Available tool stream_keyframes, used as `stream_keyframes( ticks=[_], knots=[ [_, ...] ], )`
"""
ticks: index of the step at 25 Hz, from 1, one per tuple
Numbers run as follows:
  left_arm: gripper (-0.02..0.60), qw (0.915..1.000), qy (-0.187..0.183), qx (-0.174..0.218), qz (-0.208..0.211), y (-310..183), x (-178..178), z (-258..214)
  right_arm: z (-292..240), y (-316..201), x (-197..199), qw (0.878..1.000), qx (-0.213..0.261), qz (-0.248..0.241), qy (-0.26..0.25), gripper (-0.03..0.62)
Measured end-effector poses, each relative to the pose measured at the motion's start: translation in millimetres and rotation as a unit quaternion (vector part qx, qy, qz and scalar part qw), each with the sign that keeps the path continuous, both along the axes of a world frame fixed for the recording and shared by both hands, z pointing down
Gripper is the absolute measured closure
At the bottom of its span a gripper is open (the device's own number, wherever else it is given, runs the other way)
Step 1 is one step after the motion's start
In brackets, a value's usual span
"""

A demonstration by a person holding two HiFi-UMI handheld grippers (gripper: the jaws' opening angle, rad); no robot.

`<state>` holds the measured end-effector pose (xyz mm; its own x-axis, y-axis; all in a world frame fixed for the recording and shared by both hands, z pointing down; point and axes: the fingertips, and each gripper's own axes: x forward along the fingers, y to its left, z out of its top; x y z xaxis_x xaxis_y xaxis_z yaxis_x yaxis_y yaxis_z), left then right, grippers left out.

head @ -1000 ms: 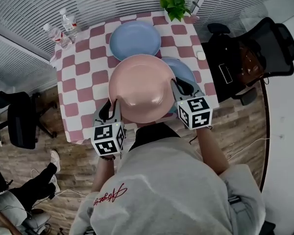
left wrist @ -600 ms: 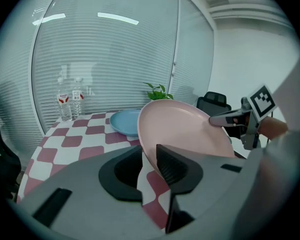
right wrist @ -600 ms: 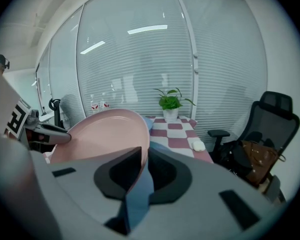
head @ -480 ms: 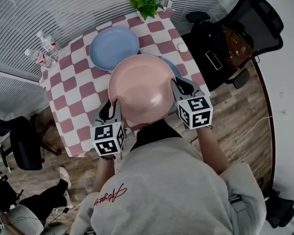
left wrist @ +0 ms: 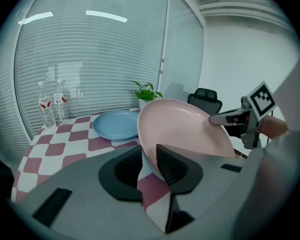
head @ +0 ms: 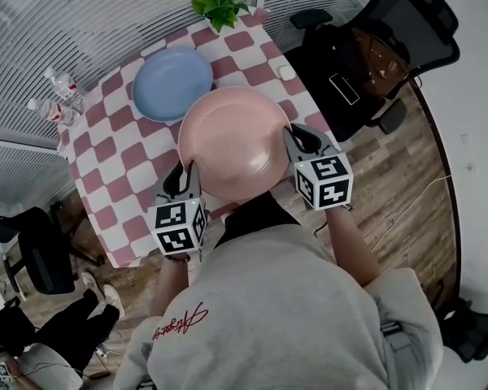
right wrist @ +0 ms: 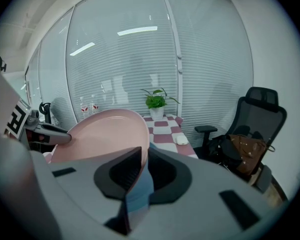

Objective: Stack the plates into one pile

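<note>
A pink plate (head: 234,142) hangs above the checked table (head: 114,161), held at both sides. My left gripper (head: 185,171) is shut on its near-left rim, and my right gripper (head: 293,136) is shut on its right rim. In the left gripper view the pink plate (left wrist: 185,129) tilts up between the jaws, with the right gripper (left wrist: 225,118) at its far edge. A blue plate (head: 172,84) lies on the table behind it. The right gripper view shows the pink plate (right wrist: 105,134) and a second blue plate (right wrist: 140,191) just beneath its rim.
A potted plant (head: 215,2) stands at the table's far edge and two water bottles (head: 57,96) at its left corner. A small white object (head: 286,73) lies near the right edge. An office chair (head: 407,15) with a bag stands to the right, and a dark chair (head: 41,250) to the left.
Both grippers have carried the pink plate to the right over the table. The near blue plate that showed beside it is now covered by it.
</note>
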<state>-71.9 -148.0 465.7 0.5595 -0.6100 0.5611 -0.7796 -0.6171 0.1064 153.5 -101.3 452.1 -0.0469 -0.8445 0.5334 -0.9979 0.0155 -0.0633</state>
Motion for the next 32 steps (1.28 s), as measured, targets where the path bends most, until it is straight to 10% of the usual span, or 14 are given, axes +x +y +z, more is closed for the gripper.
stream_keyframes(
  ticks=[32],
  knots=[
    [0.483,0.9986,-0.030,-0.043,0.008,-8.0,45.5,40.9,44.1,-0.7,43.5,0.999,-0.053,0.000,-0.006,0.542]
  ],
)
